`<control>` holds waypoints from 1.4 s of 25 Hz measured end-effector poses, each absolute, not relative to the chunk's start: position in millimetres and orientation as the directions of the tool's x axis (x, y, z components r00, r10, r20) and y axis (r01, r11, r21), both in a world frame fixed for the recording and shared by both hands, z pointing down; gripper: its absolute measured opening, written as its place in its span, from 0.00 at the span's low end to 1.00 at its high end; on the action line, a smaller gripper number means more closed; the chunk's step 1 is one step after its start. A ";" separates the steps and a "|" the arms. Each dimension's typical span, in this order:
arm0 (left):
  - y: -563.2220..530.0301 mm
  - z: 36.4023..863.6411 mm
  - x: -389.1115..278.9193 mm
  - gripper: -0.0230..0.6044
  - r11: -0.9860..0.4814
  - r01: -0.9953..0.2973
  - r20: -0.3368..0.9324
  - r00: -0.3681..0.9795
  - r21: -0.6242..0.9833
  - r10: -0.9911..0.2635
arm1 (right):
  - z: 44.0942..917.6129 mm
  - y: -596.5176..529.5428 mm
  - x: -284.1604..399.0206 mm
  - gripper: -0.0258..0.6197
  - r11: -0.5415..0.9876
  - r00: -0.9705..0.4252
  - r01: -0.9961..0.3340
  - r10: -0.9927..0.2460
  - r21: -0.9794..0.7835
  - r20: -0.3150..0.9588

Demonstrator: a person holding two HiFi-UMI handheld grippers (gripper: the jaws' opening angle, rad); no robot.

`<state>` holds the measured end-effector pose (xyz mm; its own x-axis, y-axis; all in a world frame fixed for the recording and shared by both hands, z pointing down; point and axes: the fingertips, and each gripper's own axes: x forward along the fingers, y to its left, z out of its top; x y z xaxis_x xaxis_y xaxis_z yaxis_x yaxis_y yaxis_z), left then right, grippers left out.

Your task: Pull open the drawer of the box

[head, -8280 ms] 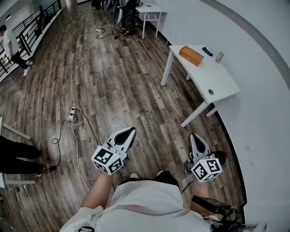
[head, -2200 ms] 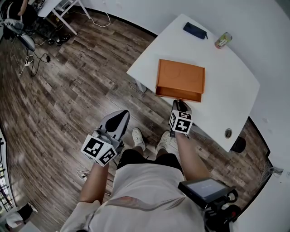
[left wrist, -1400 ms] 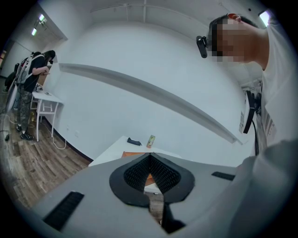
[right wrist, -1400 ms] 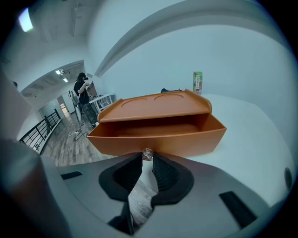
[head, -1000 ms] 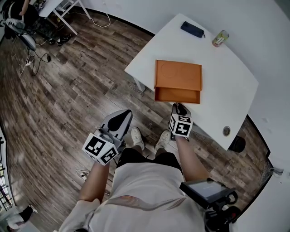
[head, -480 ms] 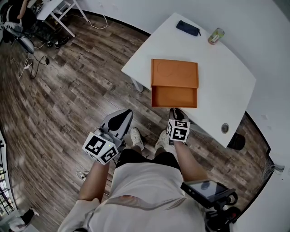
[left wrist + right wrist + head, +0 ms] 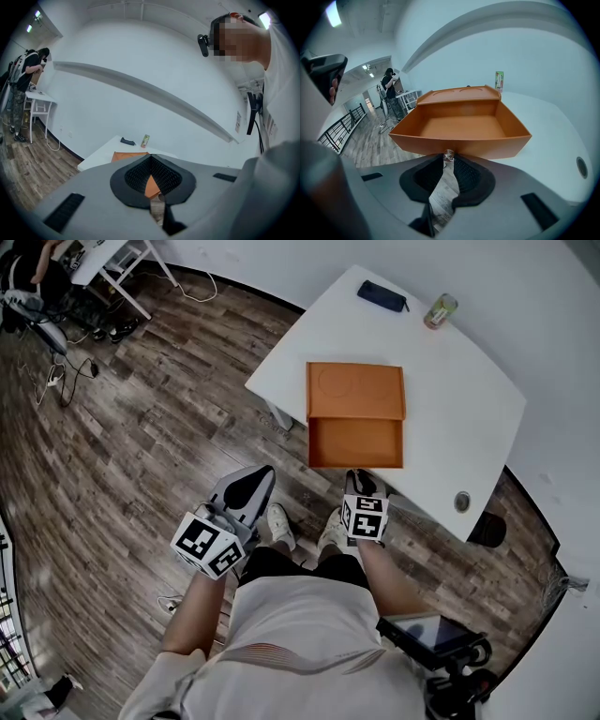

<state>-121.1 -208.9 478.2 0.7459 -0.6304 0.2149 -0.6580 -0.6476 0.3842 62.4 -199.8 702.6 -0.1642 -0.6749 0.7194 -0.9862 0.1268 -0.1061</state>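
An orange box (image 7: 355, 388) lies on the white table (image 7: 459, 409), and its drawer (image 7: 356, 443) stands pulled out toward me, empty inside. My right gripper (image 7: 363, 484) is at the middle of the drawer front. In the right gripper view the drawer (image 7: 464, 126) fills the middle, and the right gripper (image 7: 448, 158) is shut on its small metal knob (image 7: 449, 154). My left gripper (image 7: 246, 491) hangs over the floor, left of the table, shut and holding nothing. In its own view the box (image 7: 125, 156) shows far ahead.
A dark flat case (image 7: 382, 295) and a green can (image 7: 439, 310) stand at the table's far side. A round cable hole (image 7: 460, 502) is near the table's right front edge. Wooden floor lies to the left, with cables and another desk (image 7: 103, 259) far off.
The drawer has slid further out of the box toward me, with my right gripper drawing back on its front. The left gripper has stayed where it was.
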 end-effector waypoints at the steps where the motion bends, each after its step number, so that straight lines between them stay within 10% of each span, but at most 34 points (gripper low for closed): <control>1: -208.9 478.5 -120.1 0.05 -0.648 -0.657 0.215 0.747 0.385 -0.629 | 702.8 -199.9 62.8 0.15 0.126 -0.164 -0.986 -0.675 -0.106 0.720; 13: -209.4 474.8 -114.3 0.05 -0.661 -0.649 0.203 0.754 0.377 -0.624 | 683.5 -175.9 78.3 0.18 0.118 -0.214 -0.976 -0.680 -0.183 0.701; 17: -211.8 468.0 -107.6 0.05 -0.675 -0.640 0.188 0.762 0.368 -0.620 | 631.6 -179.2 96.8 0.05 0.104 -0.199 -0.977 -0.766 -0.188 0.611; 35: -219.7 399.5 -73.0 0.05 -0.712 -0.640 0.082 0.758 0.291 -0.647 | 401.6 -224.8 134.4 0.05 0.259 -0.306 -0.933 -0.936 -0.249 0.172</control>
